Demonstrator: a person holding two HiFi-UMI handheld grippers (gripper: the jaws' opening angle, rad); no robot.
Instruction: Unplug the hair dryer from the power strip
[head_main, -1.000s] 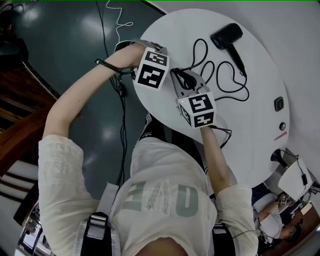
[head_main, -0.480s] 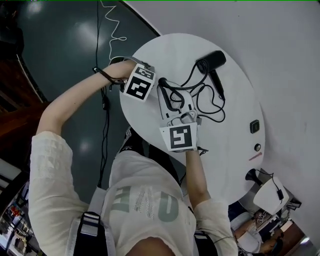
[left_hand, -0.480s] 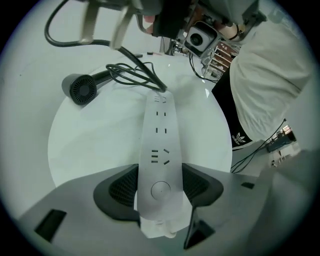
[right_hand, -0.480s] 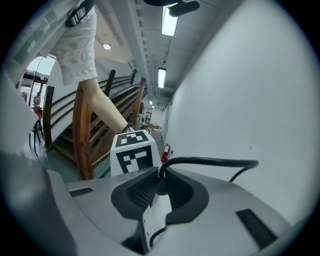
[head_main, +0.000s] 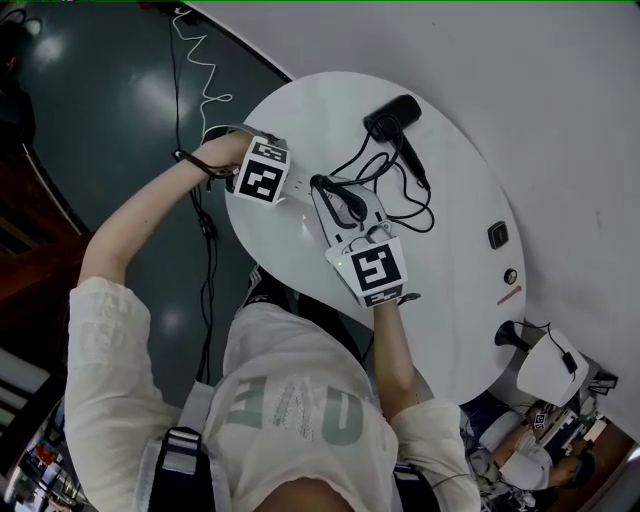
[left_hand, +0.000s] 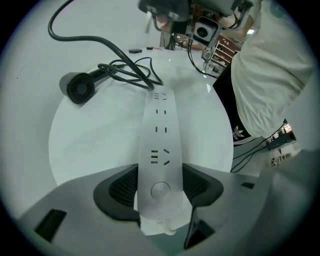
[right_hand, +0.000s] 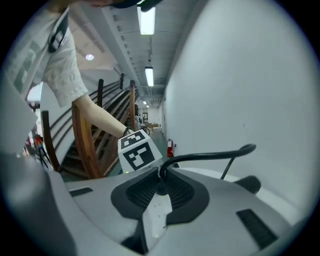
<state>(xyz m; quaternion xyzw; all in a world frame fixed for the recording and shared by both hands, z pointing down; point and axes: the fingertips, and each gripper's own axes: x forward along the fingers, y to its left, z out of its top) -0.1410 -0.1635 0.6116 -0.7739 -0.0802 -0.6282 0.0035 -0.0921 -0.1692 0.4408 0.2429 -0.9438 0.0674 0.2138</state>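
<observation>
The power strip (left_hand: 159, 145) is clamped on the white table (head_main: 300, 110) by the left gripper (left_hand: 160, 186), its black plug (right_hand: 160, 188) is pinched above the strip by the right gripper (right_hand: 160, 194), and the hair dryer (left_hand: 80, 88) is seen lying near the table's far edge.

Hair dryer (head_main: 392, 115): black, lying on its side near the far edge of the white round table (head_main: 465, 300). Black cord (head_main: 405, 200) lies in loose loops beside it.
Power strip (left_hand: 159, 145): white, long, flat on the table. 4 socket groups, all empty. Its button end is clamped in the left gripper (left_hand: 160, 189).
Plug (right_hand: 160, 185): black, raised clear of the strip, pinched in the right gripper (right_hand: 160, 194).
</observation>
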